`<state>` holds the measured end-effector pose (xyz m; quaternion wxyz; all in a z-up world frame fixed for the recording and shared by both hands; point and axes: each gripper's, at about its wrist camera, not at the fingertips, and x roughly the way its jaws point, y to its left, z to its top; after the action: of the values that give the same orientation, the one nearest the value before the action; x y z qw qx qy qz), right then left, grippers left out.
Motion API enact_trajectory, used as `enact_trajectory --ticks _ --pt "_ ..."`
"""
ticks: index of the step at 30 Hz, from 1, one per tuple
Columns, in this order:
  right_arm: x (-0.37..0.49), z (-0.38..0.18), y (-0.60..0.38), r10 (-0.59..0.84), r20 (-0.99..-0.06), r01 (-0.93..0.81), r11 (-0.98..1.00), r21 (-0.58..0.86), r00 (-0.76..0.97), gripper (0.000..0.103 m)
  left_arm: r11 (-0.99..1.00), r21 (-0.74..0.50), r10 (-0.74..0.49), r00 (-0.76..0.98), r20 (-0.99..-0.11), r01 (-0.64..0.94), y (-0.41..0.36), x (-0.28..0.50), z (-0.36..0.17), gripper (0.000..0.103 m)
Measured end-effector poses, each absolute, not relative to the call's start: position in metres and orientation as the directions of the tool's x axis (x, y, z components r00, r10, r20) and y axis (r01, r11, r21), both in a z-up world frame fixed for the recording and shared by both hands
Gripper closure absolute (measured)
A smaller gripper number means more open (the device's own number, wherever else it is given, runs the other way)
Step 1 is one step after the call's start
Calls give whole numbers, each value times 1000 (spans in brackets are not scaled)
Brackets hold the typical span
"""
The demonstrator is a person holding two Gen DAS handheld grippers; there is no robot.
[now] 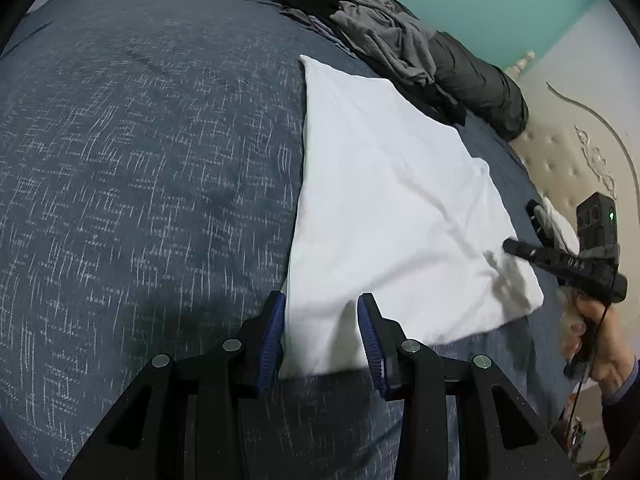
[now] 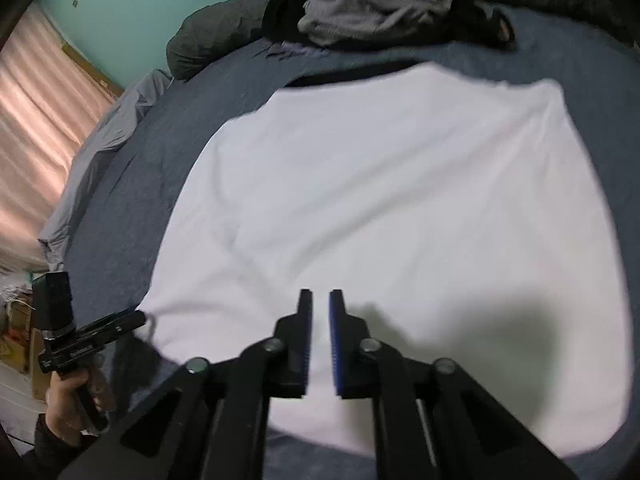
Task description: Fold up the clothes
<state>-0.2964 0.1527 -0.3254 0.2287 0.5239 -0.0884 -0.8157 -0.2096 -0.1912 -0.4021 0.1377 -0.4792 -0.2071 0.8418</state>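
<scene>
The folded white cotton garment (image 2: 380,208), filling the frame's centre on the blue-grey bedspread (image 1: 140,160), looks light and limp, best pinched at a corner, with the left gripper (image 1: 322,320) parted around its near edge and the right gripper (image 2: 320,308) closed, empty.

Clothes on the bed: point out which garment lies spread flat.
The white cloth garment lies spread flat on the dark blue bedspread. The crumpled grey garment and the dark clothes are heaped at the far edge.
</scene>
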Motion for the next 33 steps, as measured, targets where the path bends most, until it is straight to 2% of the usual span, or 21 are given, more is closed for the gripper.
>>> enact_trajectory --ticks 1,4,6,9,17,22,28,33 --pt "-292 -330 146 -456 -823 285 -883 372 -340 99 -874 -485 437 -500 -748 -40 -192 -208 -402 69" --pt "-284 -346 131 -415 -851 277 -901 335 -321 99 -868 -493 456 -487 -745 -59 -192 -205 -403 92" --pt "-285 -357 132 -382 -868 233 -919 319 -316 99 -863 -500 471 -480 -740 -74 -191 -203 -403 100" --pt "-284 -371 134 -368 -884 194 -926 323 -289 99 -858 -504 484 -487 -727 -100 -192 -200 -395 100" --pt "-274 -369 124 -345 -912 263 -922 285 -220 100 -838 -538 506 -509 -697 -96 -198 -201 -387 101" --pt "-279 -353 126 -335 -896 271 -927 259 -293 100 -835 -542 507 -511 -694 -93 -201 -199 -386 101" --pt "-281 -363 114 -321 -920 303 -921 247 -226 99 -830 -552 508 -516 -690 -78 -207 -197 -386 101" --pt "-307 -336 109 -316 -898 297 -928 224 -308 99 -828 -555 510 -510 -693 -74 -206 -198 -389 101"
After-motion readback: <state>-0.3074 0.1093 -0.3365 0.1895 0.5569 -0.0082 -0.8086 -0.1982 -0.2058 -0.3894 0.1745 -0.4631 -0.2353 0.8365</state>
